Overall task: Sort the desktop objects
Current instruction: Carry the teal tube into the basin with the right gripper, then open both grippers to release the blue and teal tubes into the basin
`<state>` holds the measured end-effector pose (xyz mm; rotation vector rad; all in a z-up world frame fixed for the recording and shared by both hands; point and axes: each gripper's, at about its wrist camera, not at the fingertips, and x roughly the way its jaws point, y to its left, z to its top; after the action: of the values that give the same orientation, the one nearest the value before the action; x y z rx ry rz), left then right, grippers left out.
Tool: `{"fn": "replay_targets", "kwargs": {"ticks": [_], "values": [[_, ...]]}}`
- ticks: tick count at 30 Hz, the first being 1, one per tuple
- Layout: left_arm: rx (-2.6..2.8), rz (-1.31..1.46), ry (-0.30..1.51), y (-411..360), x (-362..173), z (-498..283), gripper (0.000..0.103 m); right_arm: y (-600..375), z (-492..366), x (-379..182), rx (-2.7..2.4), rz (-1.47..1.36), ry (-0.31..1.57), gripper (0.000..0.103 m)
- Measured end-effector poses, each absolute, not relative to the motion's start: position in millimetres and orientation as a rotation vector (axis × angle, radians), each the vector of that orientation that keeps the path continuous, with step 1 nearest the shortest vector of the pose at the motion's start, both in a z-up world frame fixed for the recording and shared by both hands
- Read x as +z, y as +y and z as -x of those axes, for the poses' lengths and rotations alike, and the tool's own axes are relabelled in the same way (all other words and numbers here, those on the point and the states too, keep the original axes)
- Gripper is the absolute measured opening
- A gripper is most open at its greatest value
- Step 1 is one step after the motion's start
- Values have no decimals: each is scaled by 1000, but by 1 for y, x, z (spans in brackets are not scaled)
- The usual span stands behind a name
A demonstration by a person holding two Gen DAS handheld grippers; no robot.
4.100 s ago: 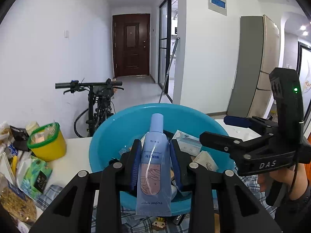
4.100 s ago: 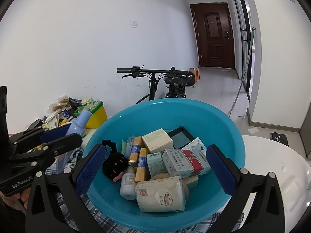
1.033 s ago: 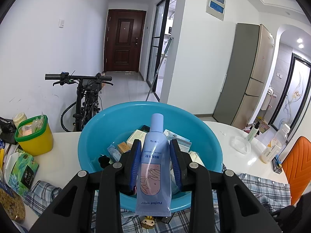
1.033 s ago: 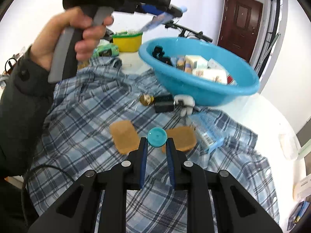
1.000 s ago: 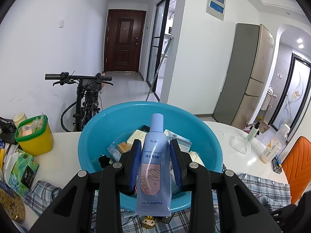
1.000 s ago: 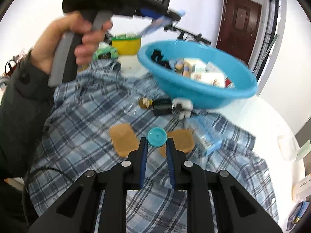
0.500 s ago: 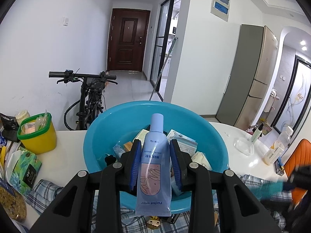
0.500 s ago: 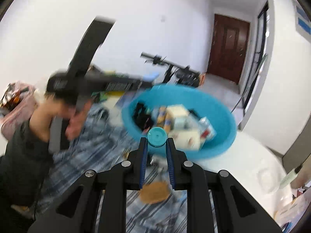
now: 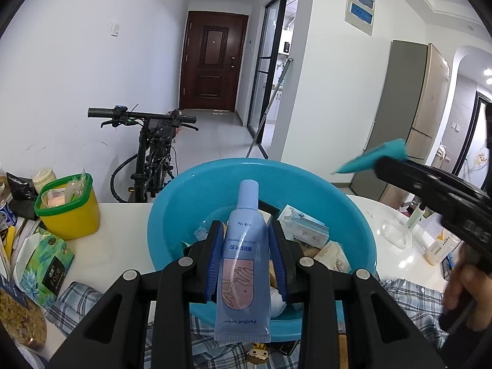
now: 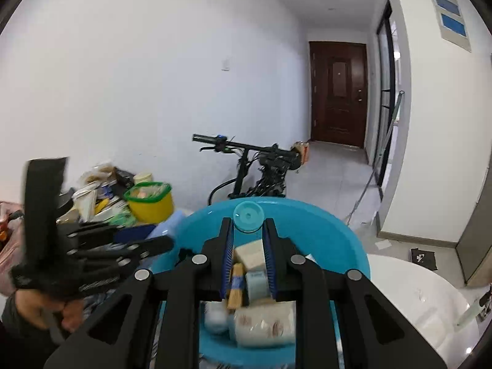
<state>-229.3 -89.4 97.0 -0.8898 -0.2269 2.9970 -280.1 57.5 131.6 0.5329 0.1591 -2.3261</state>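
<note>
**Right gripper swings up to the basin with a teal cap**

Since a second ago the right gripper (image 10: 247, 240) has left the plaid cloth and risen to face the blue basin (image 10: 353, 246), while the left gripper (image 9: 246, 264) has kept its place in front of the same basin with its tube.

Left wrist view: the jaws are clenched on a pale blue hand cream tube (image 9: 243, 264), which stands upright between the blue pads, cap end pointing away and crimped end hanging below them. Just beyond the jaws sits the blue basin (image 9: 172, 215), holding small boxes and packets. To the left of the jaws, on the white tabletop (image 9: 123, 224), stand a yellow tub with a green rim (image 9: 69, 212) and a green tissue pack (image 9: 43, 264). A plaid cloth (image 9: 421, 304) lies beneath and to the right. At the right, the right gripper (image 9: 384, 163) is raised above basin level, a blurred teal cap (image 9: 373, 156) at its tips.

Right wrist view: the jaws are closed on the teal cap (image 10: 247, 216), a round disc pinched at the fingertips, held over the basin's near side. Below, between the fingers, boxes and a soft white packet (image 10: 264, 326) lie inside the basin. To the left, blurred, the left gripper (image 10: 160, 240) points toward the basin. The yellow tub (image 10: 150, 200) stands beyond it.
</note>
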Motion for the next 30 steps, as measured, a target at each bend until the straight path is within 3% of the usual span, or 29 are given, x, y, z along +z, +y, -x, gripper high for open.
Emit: {"fn": "replay_targets", "kwargs": {"ticks": [11,30], "values": [[2997,948,-111,-68,83,241,32,61,290,107,-2292,-561,129,18],[3020,947,-101,-69,79,243,32,66,290,105,-2276,-560,118,18]]}}
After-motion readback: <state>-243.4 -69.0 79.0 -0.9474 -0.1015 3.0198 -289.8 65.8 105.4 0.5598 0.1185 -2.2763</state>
